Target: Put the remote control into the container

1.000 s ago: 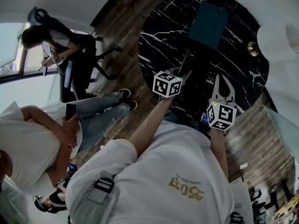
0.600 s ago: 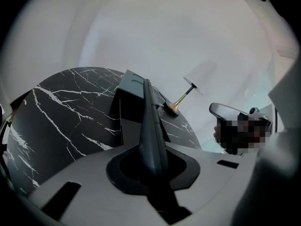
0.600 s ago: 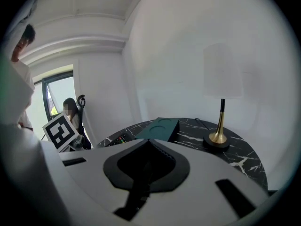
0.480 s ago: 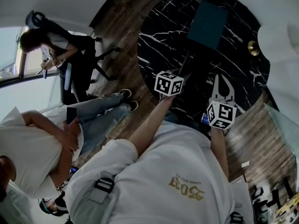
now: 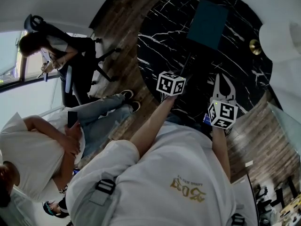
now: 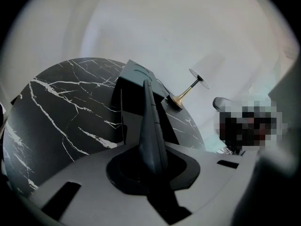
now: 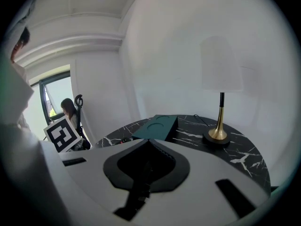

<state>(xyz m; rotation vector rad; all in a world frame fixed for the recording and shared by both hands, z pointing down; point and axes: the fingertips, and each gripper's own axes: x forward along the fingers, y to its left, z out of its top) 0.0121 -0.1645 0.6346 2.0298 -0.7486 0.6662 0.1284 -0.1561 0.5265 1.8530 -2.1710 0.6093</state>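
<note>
The remote control [image 6: 151, 126], a slim dark bar seen edge-on, stands between the jaws of my left gripper [image 6: 151, 147], which is shut on it. In the head view the left gripper [image 5: 181, 75] hovers over the near part of the black marble table [image 5: 160, 27], and the remote [image 5: 187, 62] points toward the dark teal container [image 5: 208, 23] at the far side. The container [image 6: 134, 76] lies just beyond the remote's tip and also shows as a flat teal box [image 7: 157, 126]. My right gripper [image 5: 221, 81] is shut and empty [image 7: 150, 144], to the right of the left one.
A lamp with a gold base [image 7: 217, 134] stands on the table's right side [image 5: 255, 48], its stem [image 6: 188, 89] showing behind the container. Bystanders are off the table's left edge: a seated person [image 5: 42, 145] and another by an office chair [image 5: 56, 51]. Wooden floor [image 5: 117, 22] surrounds the table.
The left gripper with the remote has dipped slightly toward the table. The right gripper has kept still. The bystanders shifted a little.
</note>
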